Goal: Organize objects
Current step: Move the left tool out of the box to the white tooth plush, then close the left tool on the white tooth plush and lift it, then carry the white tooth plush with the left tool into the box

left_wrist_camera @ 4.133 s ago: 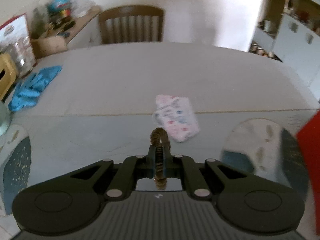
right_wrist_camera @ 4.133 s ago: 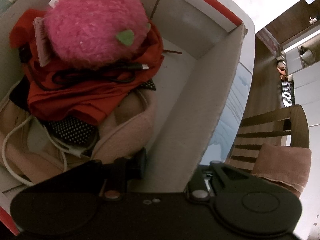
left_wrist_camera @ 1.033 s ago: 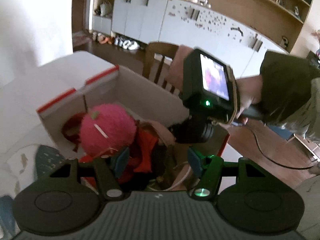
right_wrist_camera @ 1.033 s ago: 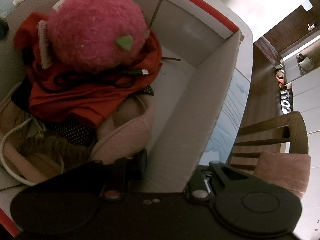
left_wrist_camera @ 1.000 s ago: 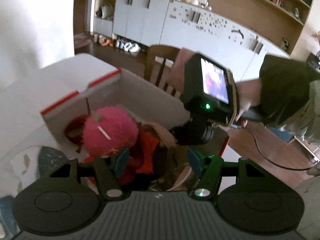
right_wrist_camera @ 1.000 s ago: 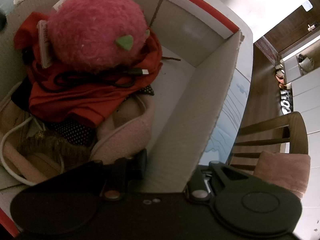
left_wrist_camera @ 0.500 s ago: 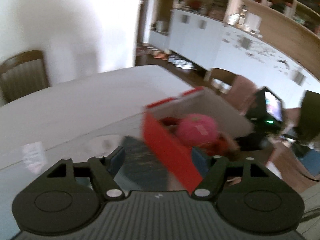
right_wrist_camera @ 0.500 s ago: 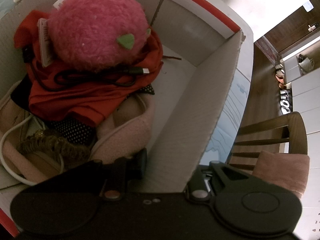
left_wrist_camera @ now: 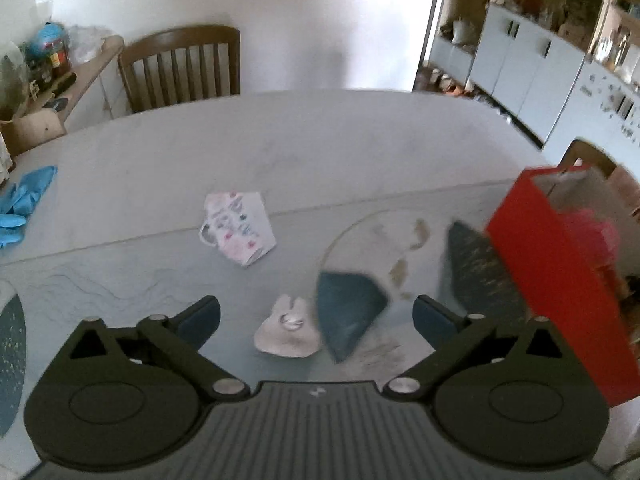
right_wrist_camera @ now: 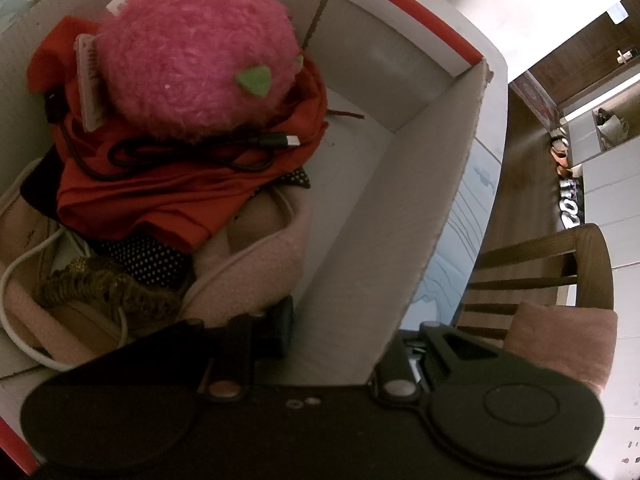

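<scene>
My left gripper (left_wrist_camera: 316, 314) hangs over the table (left_wrist_camera: 280, 152), its jaws opening wide with nothing between them. Just ahead of its fingers lies a small pink bunny-shaped item (left_wrist_camera: 286, 334), and further off a patterned face mask (left_wrist_camera: 238, 228). The red cardboard box (left_wrist_camera: 560, 280) stands at the right. My right gripper (right_wrist_camera: 340, 344) is shut on the box's wall (right_wrist_camera: 420, 220), one finger inside and one outside. Inside the box lie a pink plush ball (right_wrist_camera: 192, 52), a red cloth (right_wrist_camera: 160, 200), a black cable (right_wrist_camera: 200, 152), a brown scrunchie (right_wrist_camera: 104, 288) and a pink slipper (right_wrist_camera: 256, 272).
Blue gloves (left_wrist_camera: 20, 204) lie at the table's left edge. A wooden chair (left_wrist_camera: 180, 68) stands behind the table, and a side table with clutter (left_wrist_camera: 48, 68) is at the far left. Another chair with a pink cushion (right_wrist_camera: 560, 332) stands beside the box.
My left gripper has swung left from above the box to over the table, and its jaws have widened. The scrunchie it held earlier now lies in the box. The right gripper has not moved.
</scene>
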{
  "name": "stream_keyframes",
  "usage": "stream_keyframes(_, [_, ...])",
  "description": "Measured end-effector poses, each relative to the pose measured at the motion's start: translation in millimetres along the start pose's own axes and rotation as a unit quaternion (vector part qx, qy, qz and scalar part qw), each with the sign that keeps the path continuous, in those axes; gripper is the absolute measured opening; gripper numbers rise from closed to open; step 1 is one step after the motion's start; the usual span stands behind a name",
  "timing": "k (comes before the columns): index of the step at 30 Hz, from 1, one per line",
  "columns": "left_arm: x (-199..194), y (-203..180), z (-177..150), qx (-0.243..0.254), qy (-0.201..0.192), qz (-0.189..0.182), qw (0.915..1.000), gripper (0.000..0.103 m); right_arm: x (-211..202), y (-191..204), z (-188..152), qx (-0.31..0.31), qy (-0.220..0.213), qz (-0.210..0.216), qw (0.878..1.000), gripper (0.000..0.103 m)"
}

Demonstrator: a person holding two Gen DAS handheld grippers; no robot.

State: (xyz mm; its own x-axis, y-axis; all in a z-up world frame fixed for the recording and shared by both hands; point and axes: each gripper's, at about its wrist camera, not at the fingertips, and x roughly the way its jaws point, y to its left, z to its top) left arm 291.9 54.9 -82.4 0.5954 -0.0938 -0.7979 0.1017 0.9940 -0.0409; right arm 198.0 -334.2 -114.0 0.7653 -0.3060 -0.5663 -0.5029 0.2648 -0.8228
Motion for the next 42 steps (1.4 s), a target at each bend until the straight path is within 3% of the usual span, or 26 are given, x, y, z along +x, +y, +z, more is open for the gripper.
stream_keyframes(7, [53.1,-8.4,-14.8,0.046,0.037,0.024,0.9980,0.103,0.3,-3.0,-5.2,0.005,0.005,-0.002,1.000,0.020])
stream_keyframes(19, [78.5,2.1,-25.2,0.018,0.038,0.031,0.9987,0.101,-0.1,-2.7,-8.6,0.007,0.007,-0.001,1.000,0.020])
stream_keyframes(21, [79.4,2.7,-25.8,0.017,0.040,0.032,0.9986,0.089,0.6,-2.7,-6.6,0.006,0.007,-0.001,1.000,0.020])
stream_keyframes(23, [79.6,1.6,-26.2,0.021,0.041,0.037,0.9982,0.057,0.8,-2.8,-7.3,0.006,0.007,0.000,1.000,0.020])
stream_keyframes(24, [79.5,1.0,-26.4,0.023,0.042,0.040,0.9981,0.053,0.5,-3.3,-8.3,0.005,0.007,0.000,1.000,0.020])
stream_keyframes(34, [52.5,-5.1,-18.5,0.012,0.022,0.030,0.9992,0.046,0.8,-3.8,-9.6,0.005,0.004,0.000,1.000,0.020])
stream_keyframes(42, [-0.4,-54.8,3.1,0.053,-0.019,-0.025,0.9981,0.046,0.5,-0.8,-5.8,-0.001,0.002,0.001,1.000,0.020])
